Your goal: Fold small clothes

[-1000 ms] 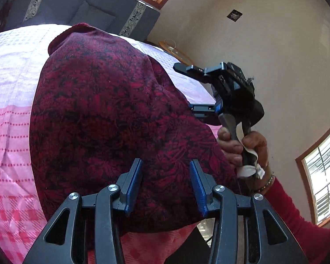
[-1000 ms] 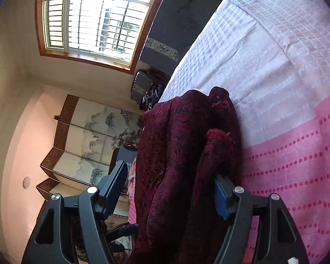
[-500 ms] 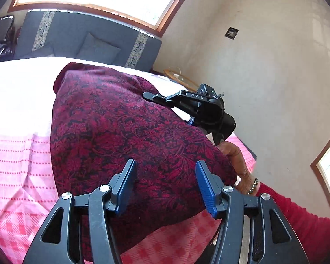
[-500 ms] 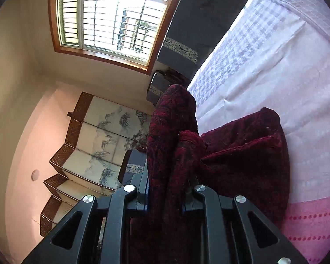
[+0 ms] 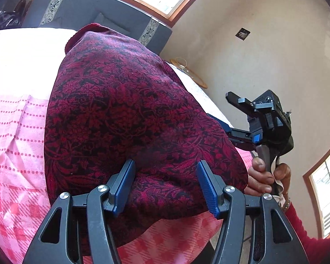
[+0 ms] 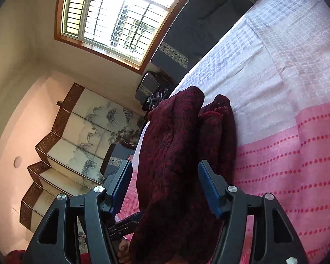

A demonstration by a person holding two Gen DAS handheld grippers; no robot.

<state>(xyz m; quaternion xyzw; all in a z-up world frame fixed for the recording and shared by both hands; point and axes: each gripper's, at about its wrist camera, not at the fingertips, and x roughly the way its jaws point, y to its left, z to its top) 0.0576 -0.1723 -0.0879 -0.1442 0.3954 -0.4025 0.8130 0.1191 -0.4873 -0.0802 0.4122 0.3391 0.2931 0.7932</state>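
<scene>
A dark red patterned garment point(image 5: 129, 118) lies folded on the pink and white bedspread point(image 5: 13, 136). My left gripper point(image 5: 166, 186) is open, its blue pads on either side of the garment's near edge. My right gripper point(image 6: 165, 187) is open too, with a bunched fold of the same garment point(image 6: 176, 154) passing between its jaws. In the left wrist view the right gripper point(image 5: 231, 118) shows at the garment's right side, held by a hand point(image 5: 266, 173).
A dark grey sofa point(image 5: 88, 8) stands behind the bed under a window point(image 6: 112, 15). A folding screen point(image 6: 76, 145) with painted panels stands at the left in the right wrist view. A round wooden table point(image 5: 189, 74) is by the wall.
My right gripper was shut on the garment's fold half a second ago; now its jaws stand apart. It has swung down beside the garment. My left gripper stays open at the near edge.
</scene>
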